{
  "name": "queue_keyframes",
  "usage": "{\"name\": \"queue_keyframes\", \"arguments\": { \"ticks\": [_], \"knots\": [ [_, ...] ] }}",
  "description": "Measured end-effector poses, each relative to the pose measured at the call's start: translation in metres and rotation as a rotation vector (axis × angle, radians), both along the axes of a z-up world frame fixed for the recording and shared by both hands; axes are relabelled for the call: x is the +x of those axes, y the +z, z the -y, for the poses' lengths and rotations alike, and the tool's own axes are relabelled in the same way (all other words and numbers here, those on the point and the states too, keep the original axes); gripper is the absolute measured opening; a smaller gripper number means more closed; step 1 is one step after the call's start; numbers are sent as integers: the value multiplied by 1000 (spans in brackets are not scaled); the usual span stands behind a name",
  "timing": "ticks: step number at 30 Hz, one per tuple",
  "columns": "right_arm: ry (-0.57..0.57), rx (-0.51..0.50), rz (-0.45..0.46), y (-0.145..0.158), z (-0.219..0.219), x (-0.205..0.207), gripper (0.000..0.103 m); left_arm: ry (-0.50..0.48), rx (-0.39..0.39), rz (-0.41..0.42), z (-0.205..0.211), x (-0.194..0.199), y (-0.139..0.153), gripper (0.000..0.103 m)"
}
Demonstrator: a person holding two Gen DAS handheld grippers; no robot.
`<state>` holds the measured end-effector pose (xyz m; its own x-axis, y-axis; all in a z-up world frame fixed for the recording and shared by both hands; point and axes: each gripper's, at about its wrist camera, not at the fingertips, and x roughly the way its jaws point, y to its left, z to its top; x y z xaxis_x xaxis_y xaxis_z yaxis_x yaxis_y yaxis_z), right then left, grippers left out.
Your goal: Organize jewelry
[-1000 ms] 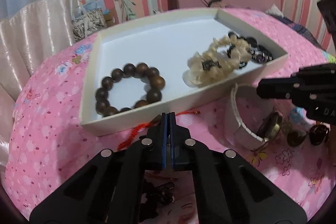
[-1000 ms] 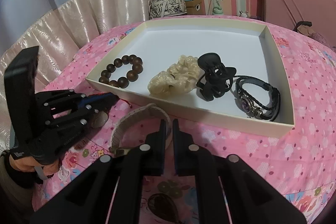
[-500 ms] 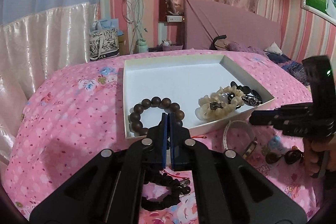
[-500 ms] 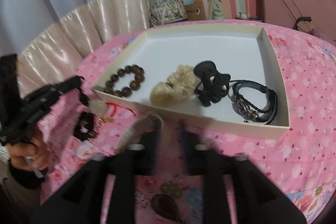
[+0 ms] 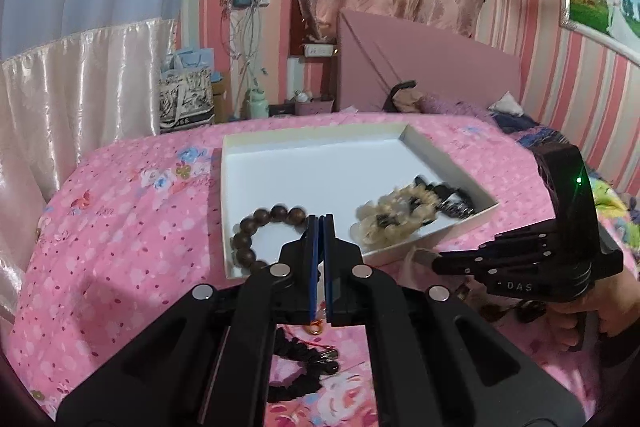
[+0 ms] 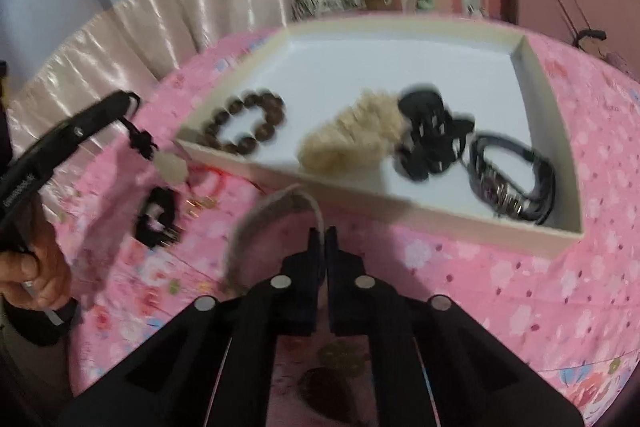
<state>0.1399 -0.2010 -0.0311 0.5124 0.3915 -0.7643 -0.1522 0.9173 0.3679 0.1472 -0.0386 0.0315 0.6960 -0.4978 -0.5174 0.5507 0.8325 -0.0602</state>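
The left gripper, raised left of the right tool, pinches a dark cord whose pale pendant dangles clear of the pink bedspread. Its own view hides the pendant behind its fingers; only a small orange ring peeks below. Ahead lies the white tray with the wooden bead bracelet, blurred. The right gripper is closed; whether it nips the pale strap is unclear.

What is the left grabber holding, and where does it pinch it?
The left gripper holds a pale pendant by its black cord; the pendant dangles below the fingers.
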Motion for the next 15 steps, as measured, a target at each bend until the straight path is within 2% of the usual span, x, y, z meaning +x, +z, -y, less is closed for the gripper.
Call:
{"name": "queue_keyframes", "arguments": {
  "ticks": [4,9,15],
  "knots": [
    [-10,9,114,37,5,-8,3,3,3,63,1,-5,28,0],
    [-84,25,167,66,31,2,3,-5,-13,97,13,2,55,0],
    [-153,-14,214,96,53,28,3,-10,12,129,40,20,70,0]
  ]
}}
